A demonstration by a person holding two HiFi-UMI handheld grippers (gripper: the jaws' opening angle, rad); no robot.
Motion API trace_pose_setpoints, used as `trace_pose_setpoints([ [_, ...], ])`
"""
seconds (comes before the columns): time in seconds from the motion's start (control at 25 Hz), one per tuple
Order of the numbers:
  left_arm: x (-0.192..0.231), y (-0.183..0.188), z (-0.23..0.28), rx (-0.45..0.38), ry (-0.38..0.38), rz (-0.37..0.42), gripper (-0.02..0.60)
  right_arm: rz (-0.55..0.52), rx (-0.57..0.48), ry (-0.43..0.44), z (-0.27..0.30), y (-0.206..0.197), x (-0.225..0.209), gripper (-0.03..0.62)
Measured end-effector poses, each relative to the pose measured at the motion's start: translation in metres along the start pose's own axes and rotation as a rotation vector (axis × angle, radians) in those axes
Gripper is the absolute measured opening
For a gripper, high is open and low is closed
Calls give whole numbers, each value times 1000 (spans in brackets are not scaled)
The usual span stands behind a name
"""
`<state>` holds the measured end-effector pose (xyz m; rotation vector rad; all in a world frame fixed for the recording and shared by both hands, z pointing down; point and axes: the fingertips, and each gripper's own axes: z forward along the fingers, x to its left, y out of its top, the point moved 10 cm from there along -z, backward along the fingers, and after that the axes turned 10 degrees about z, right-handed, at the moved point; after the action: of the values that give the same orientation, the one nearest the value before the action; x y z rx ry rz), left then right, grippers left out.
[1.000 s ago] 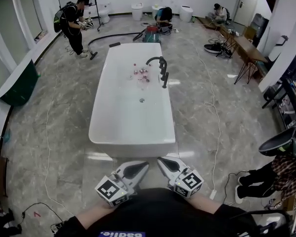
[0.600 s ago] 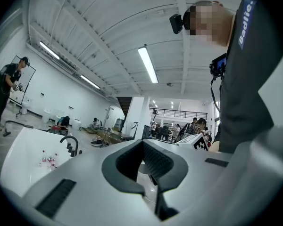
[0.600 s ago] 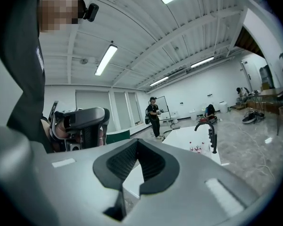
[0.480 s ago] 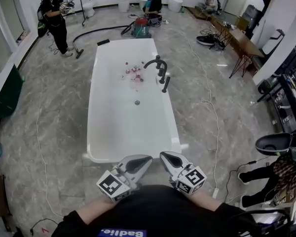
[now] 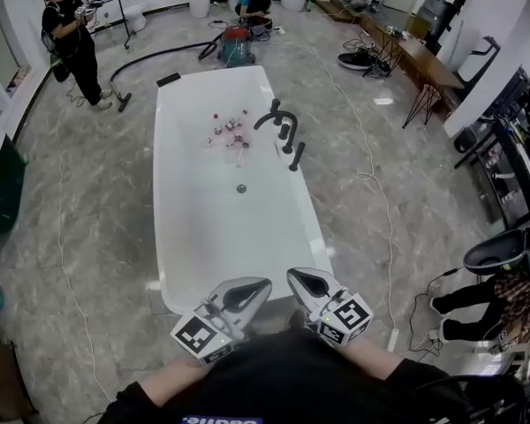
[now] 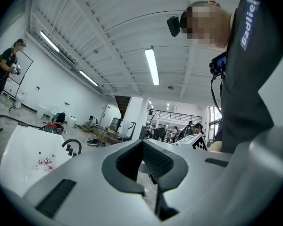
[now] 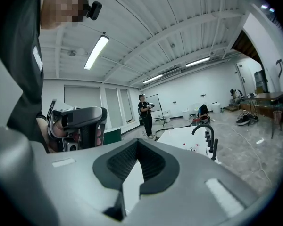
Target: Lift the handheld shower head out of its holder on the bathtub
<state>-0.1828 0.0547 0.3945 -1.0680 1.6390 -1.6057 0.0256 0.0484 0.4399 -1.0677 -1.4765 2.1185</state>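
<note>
The white bathtub (image 5: 164,193) lies ahead of me, its near end just beyond my grippers. On its right rim stands the black curved faucet (image 5: 276,113), and beside it the black handheld shower head (image 5: 296,155) sits upright in its holder. The right gripper view shows the faucet (image 7: 202,128) and the shower head (image 7: 214,148) far off. My left gripper (image 5: 265,283) (image 6: 142,142) and right gripper (image 5: 291,276) (image 7: 137,141) are both shut and empty, held close to my body, tips near each other, well short of the shower head.
Several small bottles (image 5: 229,131) lie inside the tub near the faucet. A cable (image 5: 379,203) snakes along the floor right of the tub. A standing person (image 5: 71,38) and a vacuum (image 5: 235,48) are at the far end. A seated person (image 5: 499,297) is at right.
I have walked toward the tub: its near end has come up close to the grippers. Both grippers stay shut and keep their pose in front of me.
</note>
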Motion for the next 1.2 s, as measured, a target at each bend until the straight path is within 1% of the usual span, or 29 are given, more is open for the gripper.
trace_pose_setpoints([
  [0.08,6,-2,4,35,4,-3,0,2,2,3,6,4,-8,2],
  [0.16,13,-1,7,50,13,0,0,-3,5,15,12,9,-13,2],
  [0.24,19,1,12,33,29,9,0,-6,5,29,18,14,-20,2],
  [0.32,23,5,20,-9,49,20,0,-6,5,39,23,18,-31,2],
  [0.36,24,6,24,-4,56,21,0,-8,6,44,24,22,-38,2],
  [0.4,24,5,27,21,61,18,0,-12,8,48,25,25,-45,2],
  [0.44,24,4,30,46,67,15,0,-14,9,50,26,29,-52,2],
  [0.52,25,4,37,67,81,13,0,-15,5,49,28,36,-69,2],
  [0.76,32,4,60,83,149,17,0,-28,1,51,38,55,-121,3],
  [0.92,34,2,76,87,158,18,0,-39,22,44,42,58,-155,3],
  [1.08,40,2,89,101,227,11,0,-58,55,22,52,59,-193,3],
  [1.2,39,-2,97,98,211,7,0,-94,82,3,62,58,-222,5],
])
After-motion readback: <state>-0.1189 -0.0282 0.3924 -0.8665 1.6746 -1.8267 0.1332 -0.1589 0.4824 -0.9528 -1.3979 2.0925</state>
